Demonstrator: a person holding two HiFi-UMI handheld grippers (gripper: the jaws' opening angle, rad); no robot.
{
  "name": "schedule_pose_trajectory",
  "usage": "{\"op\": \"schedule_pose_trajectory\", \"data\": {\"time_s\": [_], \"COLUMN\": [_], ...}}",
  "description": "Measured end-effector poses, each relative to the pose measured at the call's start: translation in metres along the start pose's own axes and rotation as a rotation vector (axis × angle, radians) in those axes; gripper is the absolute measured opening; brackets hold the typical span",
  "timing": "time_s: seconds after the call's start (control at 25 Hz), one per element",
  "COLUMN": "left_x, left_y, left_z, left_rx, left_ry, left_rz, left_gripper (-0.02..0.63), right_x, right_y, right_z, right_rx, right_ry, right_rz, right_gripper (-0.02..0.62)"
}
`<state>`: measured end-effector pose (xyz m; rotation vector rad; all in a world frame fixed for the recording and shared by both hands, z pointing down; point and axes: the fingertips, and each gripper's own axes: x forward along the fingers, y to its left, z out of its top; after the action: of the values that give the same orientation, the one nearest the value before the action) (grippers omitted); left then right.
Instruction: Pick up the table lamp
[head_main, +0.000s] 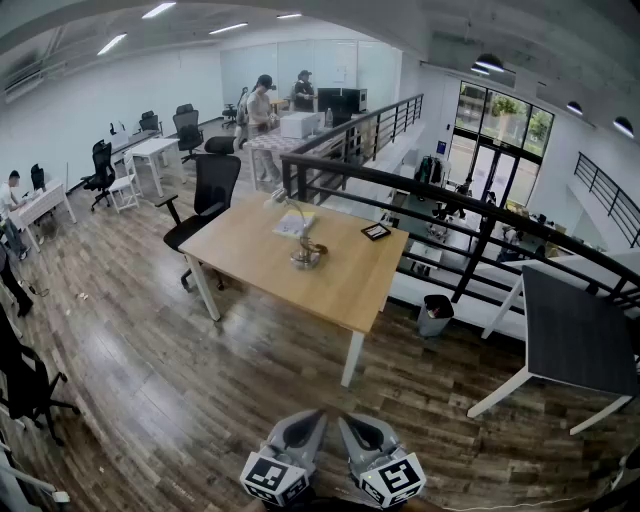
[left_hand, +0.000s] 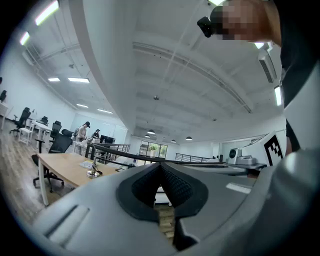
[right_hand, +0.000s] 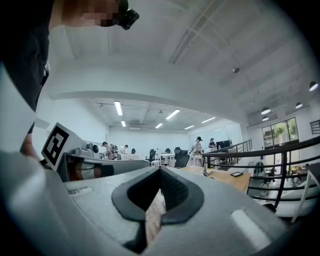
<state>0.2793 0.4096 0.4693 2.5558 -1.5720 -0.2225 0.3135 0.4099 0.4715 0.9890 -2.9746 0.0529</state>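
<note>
Table lamp (head_main: 303, 245) is standing upright around the middle of the wooden table (head_main: 345, 280), well apart from both grippers and untouched. Nearest of all, on the near side of that table and well short of it, the left gripper (head_main: 305, 425) and the right gripper (head_main: 355, 428) are hovering side by side over the plank floor (head_main: 150, 400), both pointing level toward the table. In the left gripper view the left gripper (left_hand: 160, 166) is showing its jaws pressed together at the tips with nothing between them, and the lamp (left_hand: 92, 167) is appearing small on the table (left_hand: 60, 167) off to the left. In the right gripper view the right gripper (right_hand: 160, 170) is likewise keeping its jaws fully closed on nothing, with the lamp (right_hand: 204, 167) far off on the table (right_hand: 225, 176). To the right of the wooden table a dark-topped table (head_main: 575, 335) is standing on white legs. On the wooden table, a sheet of paper (head_main: 293, 222) is lying just behind the lamp's base, and a dark flat device (head_main: 376, 231) is lying near the far right edge. A black office chair (head_main: 205, 195) is sitting at the table's left end, a waste bin (head_main: 434, 315) is standing by its right corner, and a dark railing (head_main: 400, 190) is running behind it. Far beyond the table, two people (head_main: 262, 105) are standing at desks.
</note>
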Motion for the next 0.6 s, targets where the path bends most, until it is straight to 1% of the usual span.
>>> {"op": "schedule_pose_trajectory", "data": {"time_s": [0.36, 0.48, 0.6], "left_x": [0.022, 0.031, 0.039], "left_y": [0.044, 0.068, 0.101], "left_z": [0.001, 0.004, 0.013], "left_rx": [-0.02, -0.029, -0.029], "left_ry": [-0.002, -0.003, -0.006], "left_rz": [-0.004, -0.009, -0.015], "left_gripper": [0.002, 0.002, 0.002], "right_x": [0.046, 0.072, 0.109], "right_y": [-0.015, -0.022, -0.024], "right_z": [-0.004, -0.004, 0.002], "right_rx": [-0.004, -0.012, -0.017], "right_ry": [0.014, 0.015, 0.002], "right_rz": [-0.011, -0.027, -0.034], "right_gripper": [0.002, 0.002, 0.003]}}
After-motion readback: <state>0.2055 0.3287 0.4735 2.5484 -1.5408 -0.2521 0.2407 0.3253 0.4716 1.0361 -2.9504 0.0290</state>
